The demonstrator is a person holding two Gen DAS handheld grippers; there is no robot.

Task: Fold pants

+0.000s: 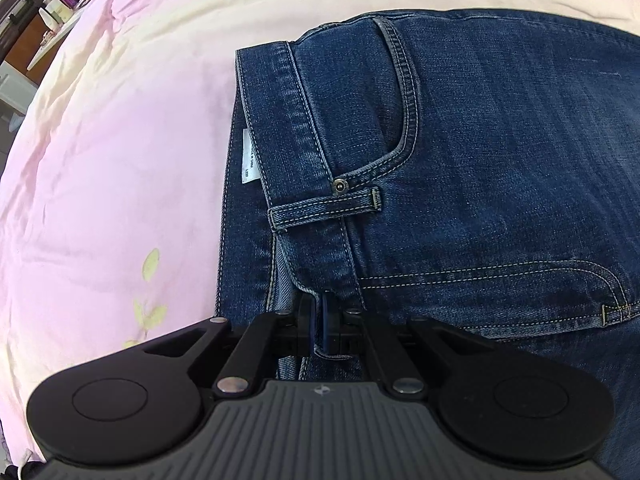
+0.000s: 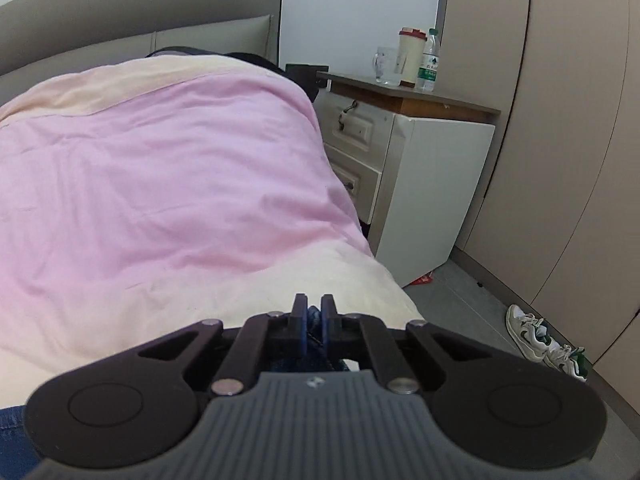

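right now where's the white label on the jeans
In the left wrist view, the white label sits inside the jeans' waistband, at its left edge beside the pink bedcover, above the belt loop.

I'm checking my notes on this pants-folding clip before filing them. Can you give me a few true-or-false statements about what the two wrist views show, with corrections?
1. The left tongs are shut on the dark blue denim jeans near the waistband. True.
2. The jeans lie on a bare wooden floor. False: they lie on a pink and cream bed cover.
3. The right tongs are shut with blue denim pinched between them. True.
4. The white bedside cabinet carries nothing on top. False: a clear glass mug, a cream tumbler with a red lid and a plastic water bottle stand on it.
5. A pair of white sneakers sits on the bed. False: they are on the grey floor.
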